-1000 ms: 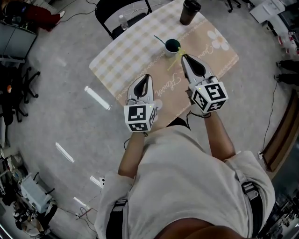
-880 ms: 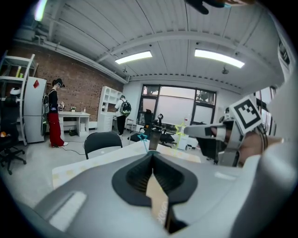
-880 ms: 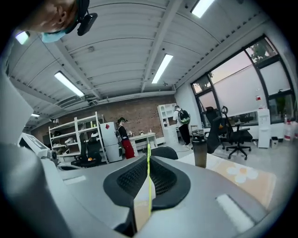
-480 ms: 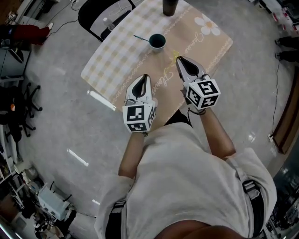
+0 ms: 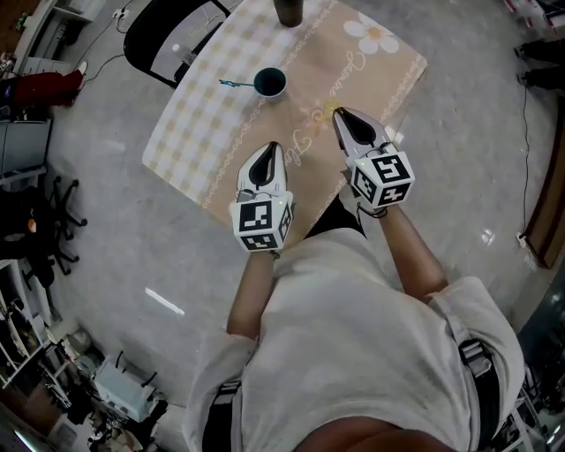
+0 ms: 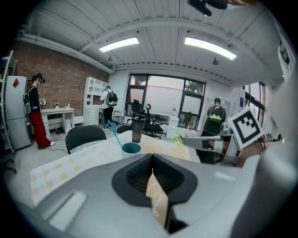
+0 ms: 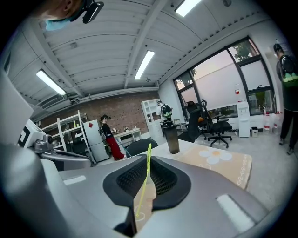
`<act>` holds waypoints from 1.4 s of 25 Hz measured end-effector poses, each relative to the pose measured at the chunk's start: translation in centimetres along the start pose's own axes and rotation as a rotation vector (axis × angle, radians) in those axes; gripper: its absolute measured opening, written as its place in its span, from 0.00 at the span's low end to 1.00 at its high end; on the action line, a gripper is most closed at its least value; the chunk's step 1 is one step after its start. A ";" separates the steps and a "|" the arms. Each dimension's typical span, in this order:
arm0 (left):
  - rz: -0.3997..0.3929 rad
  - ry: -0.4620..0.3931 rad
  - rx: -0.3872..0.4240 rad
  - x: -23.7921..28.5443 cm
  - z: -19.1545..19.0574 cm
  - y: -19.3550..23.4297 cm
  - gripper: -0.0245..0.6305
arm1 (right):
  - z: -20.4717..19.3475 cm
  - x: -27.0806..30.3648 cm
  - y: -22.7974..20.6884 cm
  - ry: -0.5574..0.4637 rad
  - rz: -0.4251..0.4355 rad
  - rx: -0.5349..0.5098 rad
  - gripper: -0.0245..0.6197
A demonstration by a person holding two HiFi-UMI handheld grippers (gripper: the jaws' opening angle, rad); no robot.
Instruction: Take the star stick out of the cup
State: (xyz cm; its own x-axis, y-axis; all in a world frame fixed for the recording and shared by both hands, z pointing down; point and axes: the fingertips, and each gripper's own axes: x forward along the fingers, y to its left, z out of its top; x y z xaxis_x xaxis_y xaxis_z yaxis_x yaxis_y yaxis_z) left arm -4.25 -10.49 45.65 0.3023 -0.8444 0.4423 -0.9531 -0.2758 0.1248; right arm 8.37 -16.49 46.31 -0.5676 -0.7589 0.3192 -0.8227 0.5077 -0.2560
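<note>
A teal cup stands on the table with a blue stick leaning out to its left. My right gripper is to the right of the cup and nearer me, shut on a thin yellow-green star stick; its jaws have just eased open slightly, and the stick is still between them. In the left gripper view the star shows at the right gripper's tip, clear of the cup. My left gripper hovers over the near table edge, shut and holding nothing.
A dark tumbler stands at the far edge of the table. A black chair sits at the far left corner. The cloth's tan half carries a daisy print. People stand in the room beyond.
Both grippers have drawn back from the cup toward the table's near edge. The right one carried the yellow stick away from the cup, and the gap between them has widened.
</note>
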 end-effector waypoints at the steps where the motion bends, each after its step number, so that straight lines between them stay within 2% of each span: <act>1: -0.004 0.004 0.003 0.3 0.0 -0.3 0.04 | -0.1 -0.1 -0.5 0.001 -0.005 0.007 0.07; 16: -0.058 0.077 0.013 6.9 -1.1 -5.5 0.04 | -2.1 0.2 -7.2 0.044 -0.017 0.072 0.10; 31: -0.070 0.179 0.044 9.7 -4.0 -7.1 0.04 | -6.0 2.1 -12.4 0.087 -0.043 0.181 0.12; 35: -0.089 0.202 0.018 10.0 -4.6 -7.3 0.04 | -7.3 2.2 -13.2 0.100 -0.059 0.207 0.13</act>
State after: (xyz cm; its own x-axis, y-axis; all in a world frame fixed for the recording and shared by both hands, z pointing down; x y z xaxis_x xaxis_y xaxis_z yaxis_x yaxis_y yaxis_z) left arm 5.65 -14.82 53.30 0.3742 -0.7075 0.5995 -0.9217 -0.3552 0.1561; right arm 17.71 -21.91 57.08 -0.5280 -0.7350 0.4254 -0.8359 0.3615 -0.4129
